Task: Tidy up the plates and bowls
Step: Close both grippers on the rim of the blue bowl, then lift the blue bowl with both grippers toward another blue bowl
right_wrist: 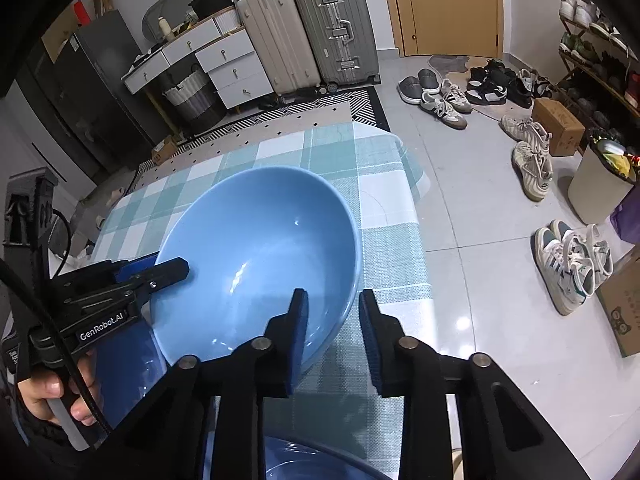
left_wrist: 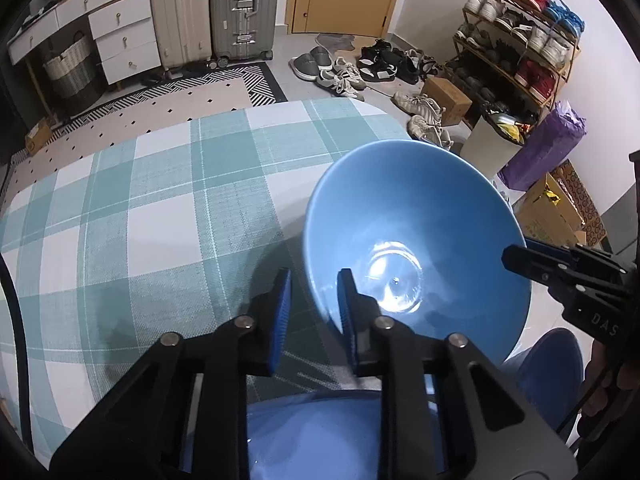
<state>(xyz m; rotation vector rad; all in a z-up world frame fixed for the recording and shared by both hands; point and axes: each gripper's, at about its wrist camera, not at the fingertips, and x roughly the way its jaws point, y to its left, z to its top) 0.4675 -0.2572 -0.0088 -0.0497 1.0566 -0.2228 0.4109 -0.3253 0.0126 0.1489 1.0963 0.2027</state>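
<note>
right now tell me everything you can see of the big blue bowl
The blue bowl is a wide, deep, glossy one, ceramic by the look, plain inside and empty, with light glinting off its base. It is tilted above the checked tablecloth. The left tongs pinch its rim on one side and the right tongs pinch the opposite side. More blue dishware shows just below it.

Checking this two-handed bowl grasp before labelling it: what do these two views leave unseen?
- Blue bowl underside: hidden by its own wall, both views.
- Second blue dish: cut off by the bottom edge and the left hand-held gripper.
- Right hand-held gripper: its far pad on the rim hides behind the bowl wall.
</note>
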